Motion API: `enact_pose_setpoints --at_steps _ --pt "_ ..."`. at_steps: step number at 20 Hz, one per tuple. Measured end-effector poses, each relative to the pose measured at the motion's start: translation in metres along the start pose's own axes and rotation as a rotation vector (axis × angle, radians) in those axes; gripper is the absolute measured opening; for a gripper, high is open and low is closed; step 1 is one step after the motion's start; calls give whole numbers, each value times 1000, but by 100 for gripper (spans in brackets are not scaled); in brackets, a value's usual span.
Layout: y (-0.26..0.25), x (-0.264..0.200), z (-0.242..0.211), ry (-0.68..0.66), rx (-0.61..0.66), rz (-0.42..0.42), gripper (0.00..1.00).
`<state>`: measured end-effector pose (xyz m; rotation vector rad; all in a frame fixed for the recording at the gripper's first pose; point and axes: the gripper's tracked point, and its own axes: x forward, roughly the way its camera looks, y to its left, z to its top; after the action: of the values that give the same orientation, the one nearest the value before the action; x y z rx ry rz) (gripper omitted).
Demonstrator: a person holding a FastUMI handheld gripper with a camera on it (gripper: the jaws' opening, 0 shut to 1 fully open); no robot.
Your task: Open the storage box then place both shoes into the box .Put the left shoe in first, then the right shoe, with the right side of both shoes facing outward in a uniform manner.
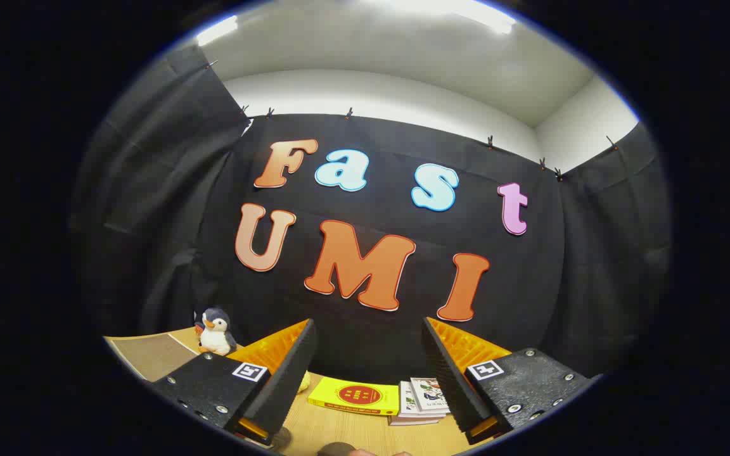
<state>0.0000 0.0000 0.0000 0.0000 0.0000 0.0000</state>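
A small stuffed penguin toy with a grey back, white belly and orange beak (215, 332) sits on the light wooden table (339, 430) I look across, close against the black cloth wall (371, 342). Farther along that wall a flat yellow book with a red round mark on its cover (353, 396) lies on the wood, and just beside it rests a short stack of white illustrated booklets (425, 399), their edges touching or nearly so.

Gripper (368, 354) with screwed black mounts, each bearing a square black-and-white marker
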Motion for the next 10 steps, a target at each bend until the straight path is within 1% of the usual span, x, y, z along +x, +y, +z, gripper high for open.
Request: enact_pose_setpoints --at_steps 3,5,10 --pt "8 2 0 9 20 18 99" --pt "6 4 5 -10 -3 12 99" --pt "27 9 8 -17 21 65 98"
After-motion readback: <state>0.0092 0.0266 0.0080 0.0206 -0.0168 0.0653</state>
